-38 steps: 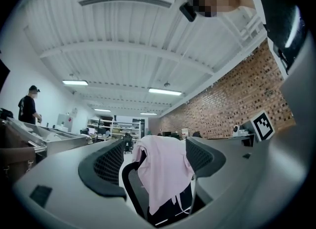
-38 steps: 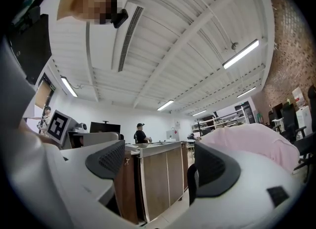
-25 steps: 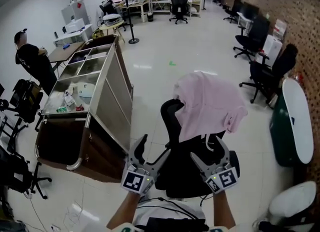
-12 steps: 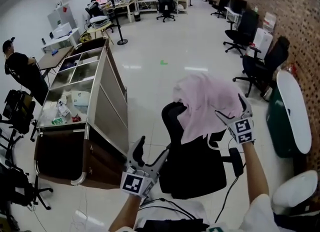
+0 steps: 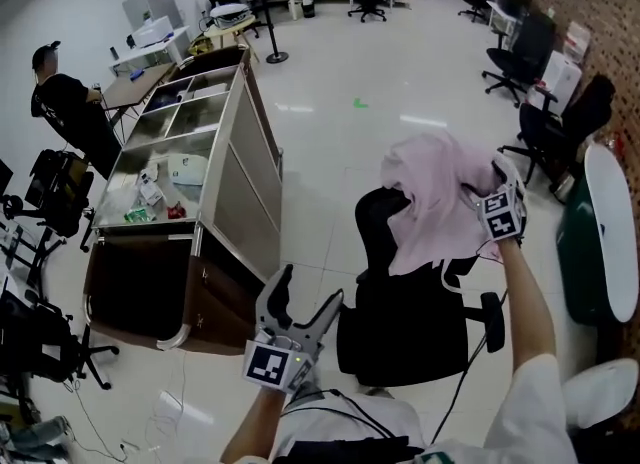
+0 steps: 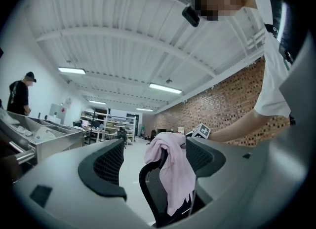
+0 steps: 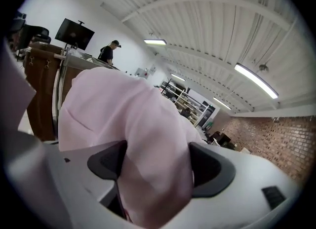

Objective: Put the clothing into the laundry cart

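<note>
A pink garment (image 5: 435, 202) is draped over the backrest of a black office chair (image 5: 400, 322) in front of me. My right gripper (image 5: 495, 190) is up at the garment's right side. Its jaws are closing, with a fold of the pink garment (image 7: 133, 124) filling the gap and touching both pads. My left gripper (image 5: 305, 312) stays low in front of the chair, open and empty; through its jaws I see the pink garment (image 6: 175, 173) hanging. The steel-topped laundry cart (image 5: 235, 167) stands to the left with open compartments.
A person in black (image 5: 70, 117) stands beyond the cart by a desk. Black office chairs (image 5: 560, 122) line the brick wall on the right, beside a white oval table (image 5: 610, 232). Small items lie in the cart's near compartment (image 5: 150, 192).
My right gripper rose from low beside the left one up to the garment on the chair's backrest and now has a fold between its jaws. The left gripper barely moved.
</note>
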{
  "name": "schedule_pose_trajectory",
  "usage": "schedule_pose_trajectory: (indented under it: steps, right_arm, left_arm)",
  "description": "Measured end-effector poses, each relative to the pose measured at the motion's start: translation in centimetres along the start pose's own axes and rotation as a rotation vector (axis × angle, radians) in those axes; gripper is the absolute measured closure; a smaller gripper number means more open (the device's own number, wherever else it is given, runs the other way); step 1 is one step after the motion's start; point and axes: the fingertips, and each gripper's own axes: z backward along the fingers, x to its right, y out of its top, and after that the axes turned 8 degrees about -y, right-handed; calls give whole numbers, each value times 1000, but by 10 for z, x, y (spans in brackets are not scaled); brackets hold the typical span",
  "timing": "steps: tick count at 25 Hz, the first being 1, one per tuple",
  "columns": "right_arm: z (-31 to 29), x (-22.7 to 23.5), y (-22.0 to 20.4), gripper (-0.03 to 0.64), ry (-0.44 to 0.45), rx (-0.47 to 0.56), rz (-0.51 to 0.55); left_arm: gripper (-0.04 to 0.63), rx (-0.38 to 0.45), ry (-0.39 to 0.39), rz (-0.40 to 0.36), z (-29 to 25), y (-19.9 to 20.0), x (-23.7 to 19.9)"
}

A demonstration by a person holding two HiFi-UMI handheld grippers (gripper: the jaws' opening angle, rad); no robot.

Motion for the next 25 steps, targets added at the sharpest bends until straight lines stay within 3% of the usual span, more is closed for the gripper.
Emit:
schedule_pose_trajectory:
  steps: [4,6,9,12,15,17,20,25]
  right_arm:
    - [10,-12,0,383,-28,37,12]
    - [12,-14,0,436,-28,33,-57]
    - [24,-14,9,490,47,83,-356]
    - [61,-8,37,520,178,254,-760]
    - [109,-15,63,525,292,422,-959]
    - [142,-29,76,526,349,503,-1011]
    - [209,-53,110,531,441,648,-1003]
    - [296,-74,142,531,388,761,-923]
  left_arm:
    - [224,-11,24,-19,14,-10,-13]
    - [224,-8,20,-19,18,-9,-14]
    - [224,11,6,-2,19,3,-11]
    - [224,34,-8,0,19,14,-10]
    - [224,44,-22,2,19,18,-7]
    - [224,49,-26,-19,23,16,-8]
    - [224,75,-49,1,23,32,-1]
    - [224,117,-71,13,24,55,4]
